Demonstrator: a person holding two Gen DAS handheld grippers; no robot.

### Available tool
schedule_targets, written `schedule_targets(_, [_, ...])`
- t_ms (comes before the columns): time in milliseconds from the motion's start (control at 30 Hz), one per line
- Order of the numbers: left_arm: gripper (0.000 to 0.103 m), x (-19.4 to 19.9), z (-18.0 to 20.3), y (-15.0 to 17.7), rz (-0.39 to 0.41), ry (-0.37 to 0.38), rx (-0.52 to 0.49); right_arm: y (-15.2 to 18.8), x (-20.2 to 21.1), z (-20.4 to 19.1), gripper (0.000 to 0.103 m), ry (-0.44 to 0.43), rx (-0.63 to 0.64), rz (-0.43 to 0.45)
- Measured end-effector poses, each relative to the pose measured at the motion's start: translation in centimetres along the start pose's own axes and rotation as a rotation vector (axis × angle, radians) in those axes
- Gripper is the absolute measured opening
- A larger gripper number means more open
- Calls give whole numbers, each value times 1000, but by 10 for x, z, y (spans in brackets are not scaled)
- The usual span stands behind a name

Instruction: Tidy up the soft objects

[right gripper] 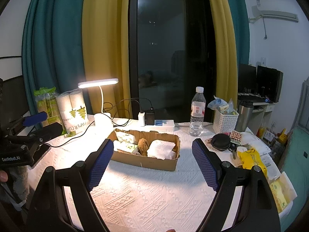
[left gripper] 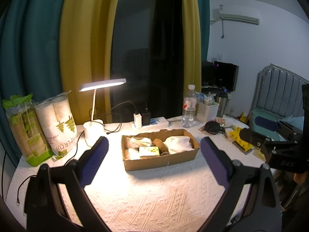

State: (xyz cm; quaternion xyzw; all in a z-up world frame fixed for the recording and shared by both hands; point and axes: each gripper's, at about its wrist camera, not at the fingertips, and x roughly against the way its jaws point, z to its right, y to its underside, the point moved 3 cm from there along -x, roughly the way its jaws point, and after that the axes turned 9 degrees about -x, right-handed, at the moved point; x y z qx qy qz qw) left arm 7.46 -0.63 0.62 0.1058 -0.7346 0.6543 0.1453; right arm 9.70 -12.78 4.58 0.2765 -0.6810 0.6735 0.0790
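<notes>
A shallow cardboard box [left gripper: 160, 163] [right gripper: 154, 163] sits mid-table on a white patterned cloth. It holds soft items: a folded white cloth [left gripper: 178, 144] [right gripper: 161, 148], a brown loofah-like sponge [left gripper: 160, 145] [right gripper: 143, 145], a small yellow-green tissue pack [left gripper: 149, 150] [right gripper: 130, 147] and patterned tissue packs [left gripper: 138, 142] [right gripper: 125, 136]. My left gripper [left gripper: 154, 160] is open and empty, held in front of the box. My right gripper [right gripper: 152, 161] is open and empty, also in front of the box. Each gripper shows at the edge of the other's view.
A lit desk lamp [left gripper: 102, 85], paper cup sleeves [left gripper: 58, 123], a power strip with chargers [left gripper: 148, 121], a water bottle [right gripper: 197, 112], a white basket [right gripper: 225, 120], a steel flask [right gripper: 244, 115], a black pouch [right gripper: 220, 142] and yellow packets [right gripper: 251, 159] ring the box.
</notes>
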Motion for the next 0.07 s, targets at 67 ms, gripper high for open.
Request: schedule_targets(67, [97,-1,0,0,12,-8,-2,0,-2,1,86,-3,-1,-4])
